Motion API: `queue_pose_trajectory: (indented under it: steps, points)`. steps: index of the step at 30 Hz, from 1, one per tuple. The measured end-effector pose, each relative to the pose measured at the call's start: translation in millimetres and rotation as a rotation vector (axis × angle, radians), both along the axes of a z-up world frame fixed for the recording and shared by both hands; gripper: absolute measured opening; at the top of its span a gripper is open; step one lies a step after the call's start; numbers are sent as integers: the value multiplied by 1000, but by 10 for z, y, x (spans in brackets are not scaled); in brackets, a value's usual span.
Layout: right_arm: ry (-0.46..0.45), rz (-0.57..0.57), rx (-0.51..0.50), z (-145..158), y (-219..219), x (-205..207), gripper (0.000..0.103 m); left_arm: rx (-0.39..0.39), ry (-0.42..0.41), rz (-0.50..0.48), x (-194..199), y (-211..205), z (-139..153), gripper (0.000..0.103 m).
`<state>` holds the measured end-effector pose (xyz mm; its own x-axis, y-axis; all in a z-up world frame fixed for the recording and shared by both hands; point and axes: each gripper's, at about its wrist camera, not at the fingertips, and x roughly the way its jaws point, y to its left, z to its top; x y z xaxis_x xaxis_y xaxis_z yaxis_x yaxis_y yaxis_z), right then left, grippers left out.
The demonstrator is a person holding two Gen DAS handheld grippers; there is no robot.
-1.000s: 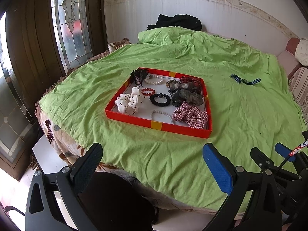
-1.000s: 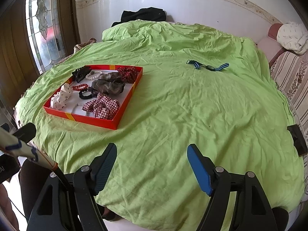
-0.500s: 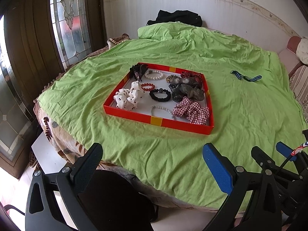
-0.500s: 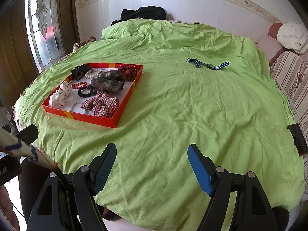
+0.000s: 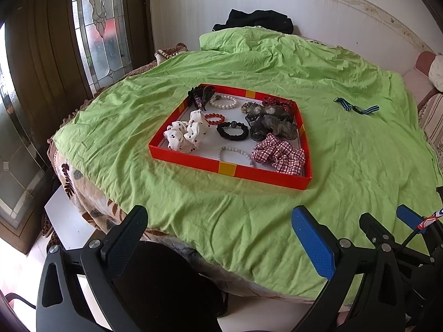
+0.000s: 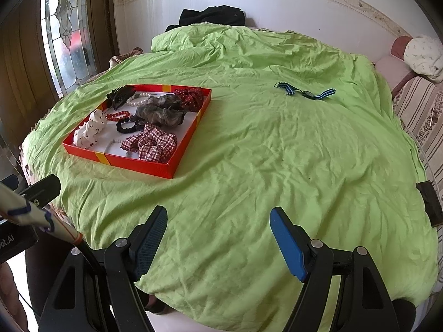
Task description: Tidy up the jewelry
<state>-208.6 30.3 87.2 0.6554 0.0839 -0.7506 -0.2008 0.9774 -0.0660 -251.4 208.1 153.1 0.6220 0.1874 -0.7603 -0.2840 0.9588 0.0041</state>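
left wrist: left hand-held gripper (image 5: 218, 238) spread, empty, over near edge of bed (image 5: 193, 202); red tray (image 5: 229, 166) of scrunchies and bead bracelets ahead, mid-sheet | right wrist: right hand-held gripper (image 6: 218, 238) spread, empty; tray (image 6: 144, 166) far left; striped strap (image 6: 304, 91) lying apart on sheet, far side

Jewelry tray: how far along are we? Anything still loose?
Mostly done by the look of it: the red tray already holds scrunchies, bead bracelets and a hair claw. Nothing is in hand: the left gripper and the right gripper are both open and empty, near the bed's edge. Left: the blue striped watch lies alone on the green sheet, apart from the tray, probably the next pick.
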Motion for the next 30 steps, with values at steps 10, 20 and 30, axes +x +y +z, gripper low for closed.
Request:
queue_pose_trajectory:
  steps: [10, 20, 30]
  points:
    - [6, 5, -7, -72, 21, 8, 81, 1, 24, 4, 32, 33, -85, 103]
    - [22, 19, -16, -160, 77, 55, 81, -5, 49, 18, 96, 96, -166, 103]
    - [43, 34, 3, -242, 90, 135, 81, 12, 59, 36, 180, 110, -189, 103]
